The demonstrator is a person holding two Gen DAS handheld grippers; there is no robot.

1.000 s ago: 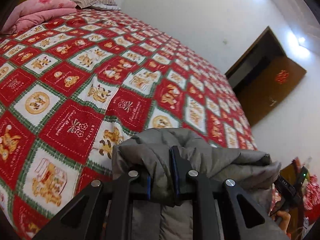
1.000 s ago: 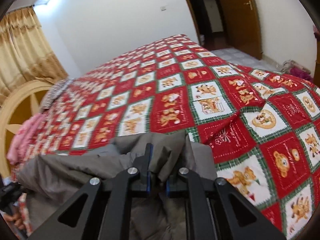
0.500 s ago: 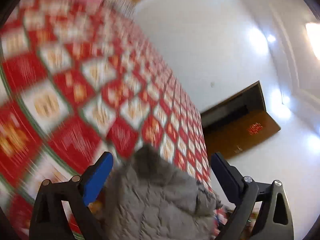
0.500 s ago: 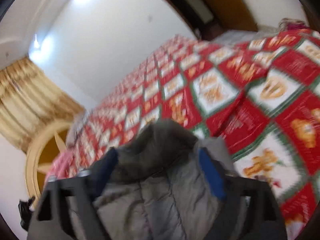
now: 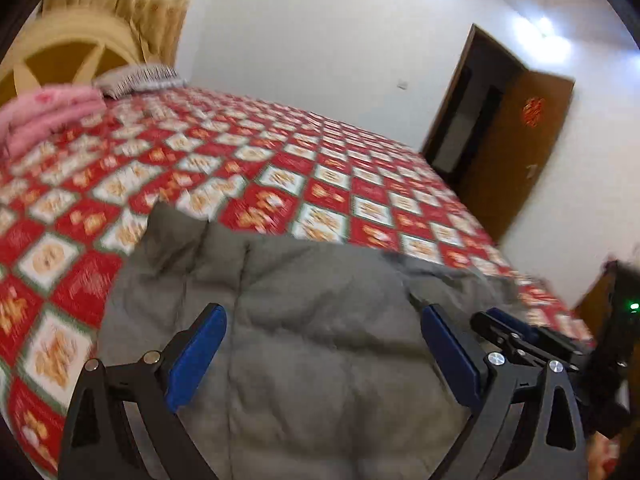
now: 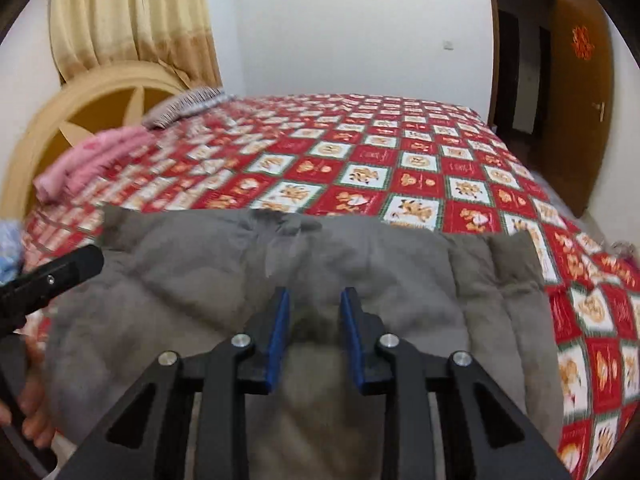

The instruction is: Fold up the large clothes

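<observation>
A grey padded jacket [image 5: 304, 320] lies on the near edge of the bed with the red and white patterned cover [image 5: 280, 168]. It also shows in the right wrist view [image 6: 320, 264]. My left gripper [image 5: 322, 316] is wide open above the jacket and holds nothing. My right gripper [image 6: 314, 300] hovers over the jacket's middle with its jaws partly open and nothing between them. The right gripper's fingers [image 5: 516, 332] show at the right of the left wrist view.
Folded pink bedding [image 6: 92, 160] and a striped pillow [image 6: 184, 104] lie by the yellow headboard [image 6: 80, 112]. A brown door [image 6: 580, 92] stands open at the far right. The bed cover [image 6: 400, 160] stretches beyond the jacket.
Both grippers have let go of the jacket's top edge and opened. The jacket now lies spread flat on the bed. Both cameras have pulled back and levelled.
</observation>
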